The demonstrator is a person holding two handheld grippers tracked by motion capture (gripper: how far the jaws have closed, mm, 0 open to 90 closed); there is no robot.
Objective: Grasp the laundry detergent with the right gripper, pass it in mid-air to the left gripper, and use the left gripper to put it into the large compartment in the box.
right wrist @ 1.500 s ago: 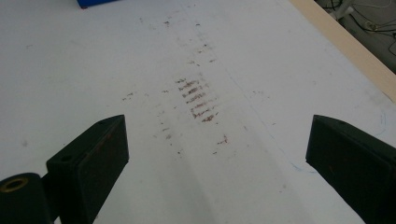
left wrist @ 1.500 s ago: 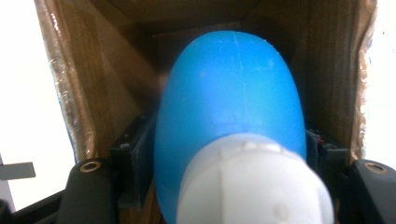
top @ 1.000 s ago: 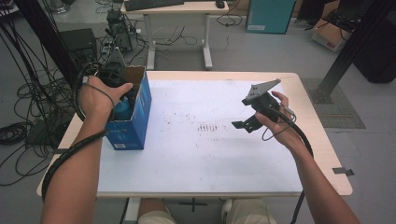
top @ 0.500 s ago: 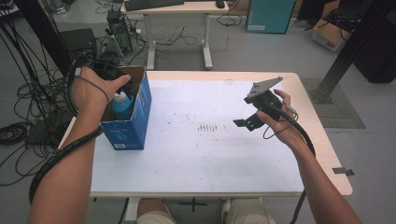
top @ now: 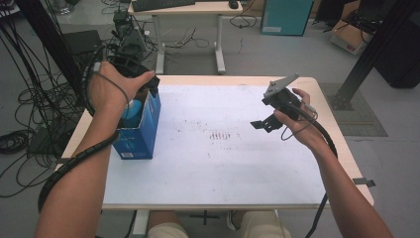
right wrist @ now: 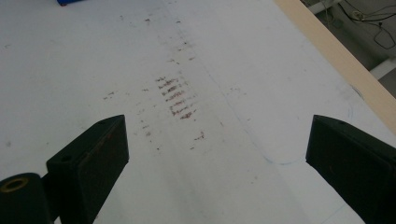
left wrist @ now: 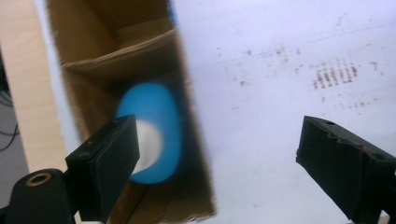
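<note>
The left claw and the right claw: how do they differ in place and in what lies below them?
The left claw hovers over the blue box, above a blue bottle; its jaws have just been opening, empty. The right claw hangs over the bare, stained table. Both stand open and hold nothing.

Only the blue box (top: 140, 130) stands on the table (top: 223, 168).

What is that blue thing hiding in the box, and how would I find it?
On the white table, look to its left edge for the open blue cardboard box. Inside stands a rounded light-blue bottle with a white cap, the box's one bright, smooth thing against brown cardboard.
</note>
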